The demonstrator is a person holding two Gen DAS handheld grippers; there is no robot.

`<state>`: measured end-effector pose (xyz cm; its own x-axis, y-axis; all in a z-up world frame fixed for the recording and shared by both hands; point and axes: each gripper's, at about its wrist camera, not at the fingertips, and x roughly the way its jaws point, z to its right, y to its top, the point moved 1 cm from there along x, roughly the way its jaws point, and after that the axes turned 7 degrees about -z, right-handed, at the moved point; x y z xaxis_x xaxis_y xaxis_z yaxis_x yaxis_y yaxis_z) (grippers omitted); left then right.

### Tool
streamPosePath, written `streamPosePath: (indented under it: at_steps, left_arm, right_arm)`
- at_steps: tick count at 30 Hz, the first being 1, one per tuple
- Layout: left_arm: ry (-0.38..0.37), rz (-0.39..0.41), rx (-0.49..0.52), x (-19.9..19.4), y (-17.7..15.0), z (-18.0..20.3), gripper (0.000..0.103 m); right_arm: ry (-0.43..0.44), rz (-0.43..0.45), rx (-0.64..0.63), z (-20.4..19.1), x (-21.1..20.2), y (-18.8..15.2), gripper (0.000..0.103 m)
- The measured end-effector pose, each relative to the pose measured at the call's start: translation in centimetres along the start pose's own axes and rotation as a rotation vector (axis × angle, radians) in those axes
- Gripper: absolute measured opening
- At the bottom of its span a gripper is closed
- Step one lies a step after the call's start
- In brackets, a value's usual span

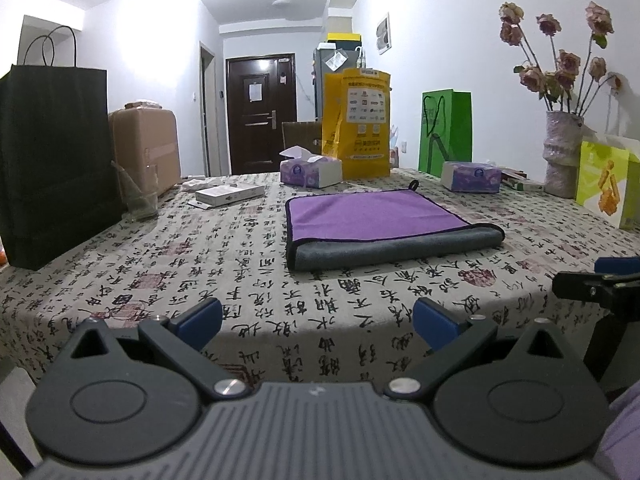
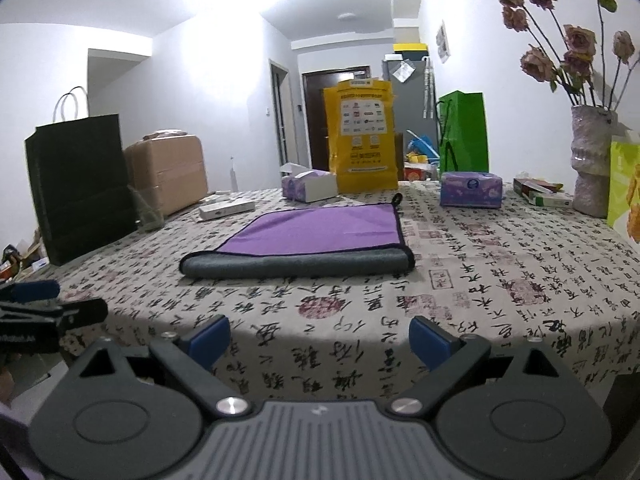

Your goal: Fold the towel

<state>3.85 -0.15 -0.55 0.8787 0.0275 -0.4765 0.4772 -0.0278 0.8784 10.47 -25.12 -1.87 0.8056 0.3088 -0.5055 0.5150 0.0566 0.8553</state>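
Note:
A purple towel with a grey underside [image 1: 376, 216] lies folded flat in the middle of the table, its grey fold edge nearest me; it also shows in the right wrist view [image 2: 316, 232]. My left gripper [image 1: 316, 320] is open and empty, held back at the table's near edge, well short of the towel. My right gripper [image 2: 318, 338] is open and empty too, also back at the near edge. Each gripper shows at the side of the other's view, the right [image 1: 600, 284] and the left [image 2: 36, 304].
The table carries a calligraphy-print cloth [image 1: 200, 264]. A black paper bag [image 1: 52, 160] stands left, a yellow bag [image 1: 356, 124] and green bag [image 1: 446, 130] at the back, two tissue packs [image 1: 310, 170] [image 1: 472, 176], a white box [image 1: 228, 194], and a flower vase [image 1: 562, 152] right.

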Motion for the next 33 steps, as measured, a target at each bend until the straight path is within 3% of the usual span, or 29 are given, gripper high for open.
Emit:
streamPosePath:
  at_steps: [9,24,28,33]
  left_arm:
    - [0.013,-0.060,-0.041,3.7,1.7,-0.7,0.103]
    - [0.004,-0.125,-0.022,8.9,3.7,-0.5,0.103]
    - [0.001,-0.154,-0.030,10.5,4.1,-0.5,0.103]
    - [-0.001,-0.166,-0.041,12.5,5.2,-1.0,0.094]
  right_arm:
    - [-0.037,0.005,0.012,1.4,2.4,1.0,0.096]
    - [-0.061,-0.048,0.011,3.9,7.4,3.0,0.092]
    - [-0.051,-0.063,0.008,4.7,8.7,3.5,0.085]
    - [-0.052,-0.063,-0.012,5.7,10.2,4.8,0.084]
